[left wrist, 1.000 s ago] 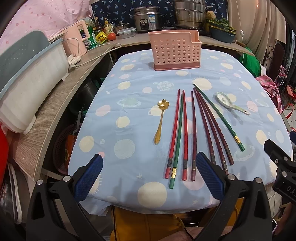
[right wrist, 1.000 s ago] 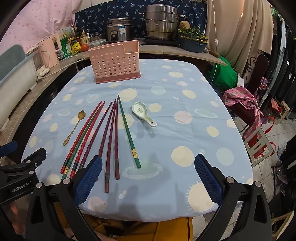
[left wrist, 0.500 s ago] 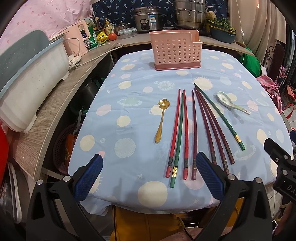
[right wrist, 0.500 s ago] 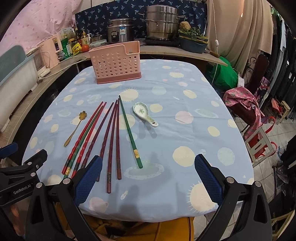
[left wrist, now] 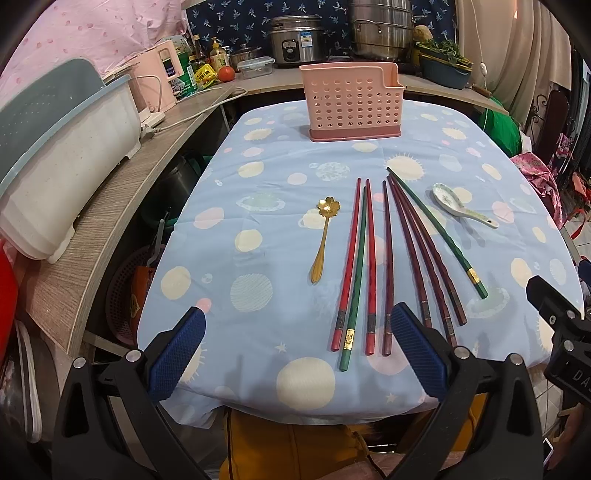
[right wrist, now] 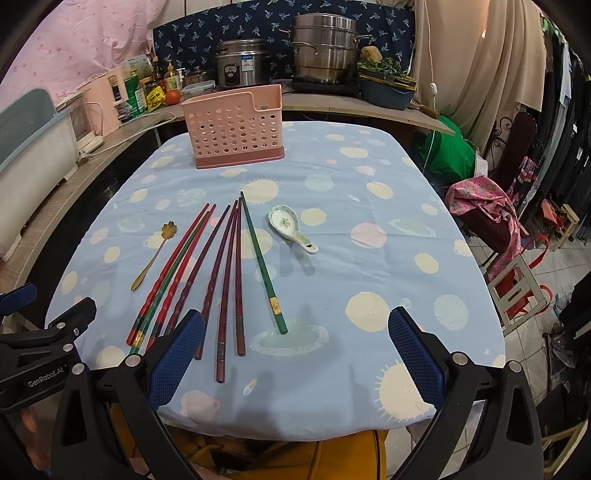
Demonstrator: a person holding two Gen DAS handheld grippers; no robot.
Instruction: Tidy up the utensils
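Both grippers, left (left wrist: 297,349) and right (right wrist: 295,350), hover with jaws apart at the table's near edge, where tightly packed chopsticks (left wrist: 388,258) risk a multiple pickup.

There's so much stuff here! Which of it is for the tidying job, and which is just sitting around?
For the job:
chopsticks
gold spoon
white spoon
pink basket

Just lying about:
rice cooker
steel pot
tomato
pink kettle
herb tray
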